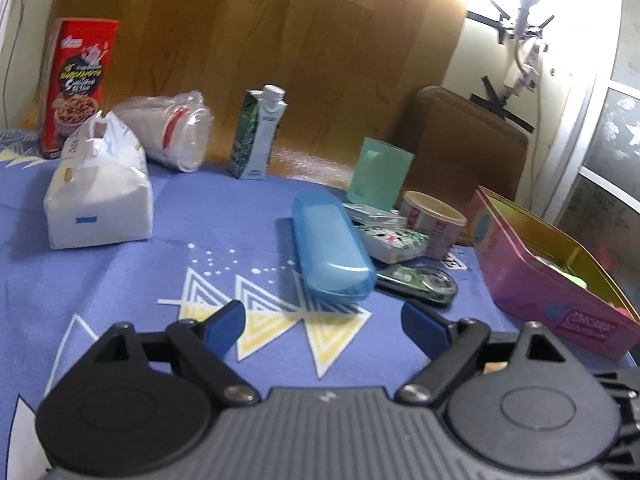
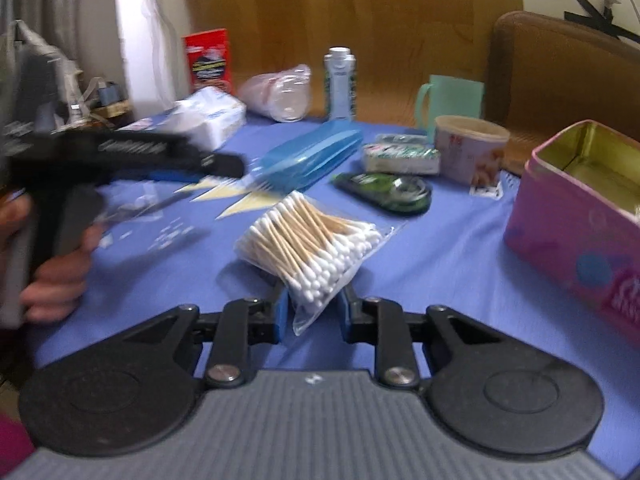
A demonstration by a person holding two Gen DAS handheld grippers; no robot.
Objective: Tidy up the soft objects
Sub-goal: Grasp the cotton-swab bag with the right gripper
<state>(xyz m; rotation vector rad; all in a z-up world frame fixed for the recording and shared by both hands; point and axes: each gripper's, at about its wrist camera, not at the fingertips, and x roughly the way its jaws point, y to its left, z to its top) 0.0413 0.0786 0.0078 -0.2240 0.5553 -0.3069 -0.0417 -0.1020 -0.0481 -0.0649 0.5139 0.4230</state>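
Right claw (image 2: 313, 307) clamped on cotton-swab bag (image 2: 310, 246), low over blue worktop (image 2: 440, 248). Left claw (image 1: 322, 322) apart, empty. Pink tin (image 2: 576, 216) nearby; stowing pending, tissue pack (image 1: 98, 196) untouched.

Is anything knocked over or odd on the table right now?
Yes: the sleeve of plastic cups lies on its side by the red box, while the carton beside it stands upright. The pink tin sits open, lidless. No spill visible.

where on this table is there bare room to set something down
Bare cloth lies between the white tissue pack and the blue case. It is crowded from the case to the pink tin.
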